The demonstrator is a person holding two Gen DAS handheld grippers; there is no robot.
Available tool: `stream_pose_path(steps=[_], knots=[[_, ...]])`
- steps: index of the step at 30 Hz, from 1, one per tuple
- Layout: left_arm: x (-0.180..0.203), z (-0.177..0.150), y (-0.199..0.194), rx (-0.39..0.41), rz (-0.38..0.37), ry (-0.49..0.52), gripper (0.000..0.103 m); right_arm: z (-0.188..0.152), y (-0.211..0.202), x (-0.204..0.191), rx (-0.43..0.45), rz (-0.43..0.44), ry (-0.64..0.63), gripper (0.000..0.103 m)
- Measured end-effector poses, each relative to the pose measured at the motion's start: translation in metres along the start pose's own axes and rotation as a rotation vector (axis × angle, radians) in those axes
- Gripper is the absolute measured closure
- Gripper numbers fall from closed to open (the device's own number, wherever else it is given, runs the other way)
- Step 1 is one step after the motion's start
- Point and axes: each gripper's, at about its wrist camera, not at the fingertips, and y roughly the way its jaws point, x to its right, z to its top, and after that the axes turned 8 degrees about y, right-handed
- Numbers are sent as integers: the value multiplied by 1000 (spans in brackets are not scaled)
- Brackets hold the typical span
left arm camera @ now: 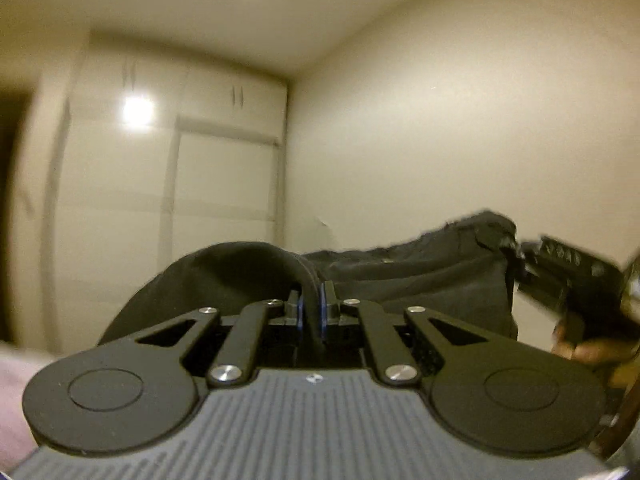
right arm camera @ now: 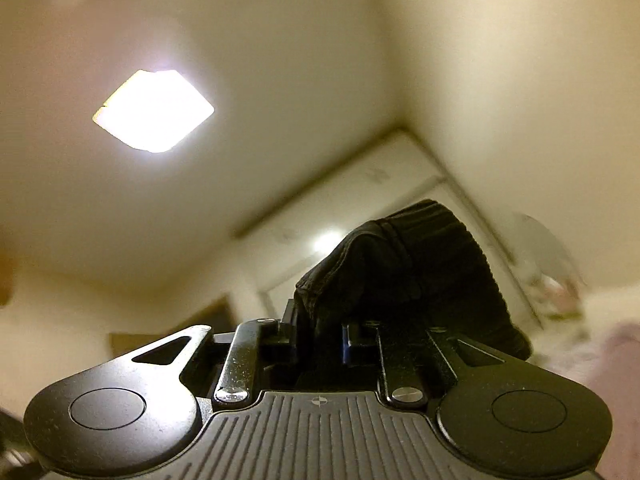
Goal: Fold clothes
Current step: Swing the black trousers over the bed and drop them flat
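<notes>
Black cloth fills both pinches: our left gripper [left arm camera: 314,306] is clamped narrow on a thin fold of the dark garment [left arm camera: 420,280], and our right gripper [right arm camera: 320,340] grips a thicker bunched, ribbed edge. In the left view the garment stretches in the air from 12 o'clock out to 3 o'clock, where the right gripper holds its far end, against the pale wall [left arm camera: 460,120]. To do this lift well, we judge both hands should stay level and taut, letting the cloth hang flat before laying it down.
</notes>
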Motion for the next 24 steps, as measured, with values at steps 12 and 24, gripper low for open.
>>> stream_pose_path(steps=[12,24], knots=[[34,-198,-125,-1058,133,-305,85,-194,-130,65,-1108,-696,118,19],[92,-159,-200,-1156,348,-291,73,-234,-190,-37,-1332,-542,-105,19]])
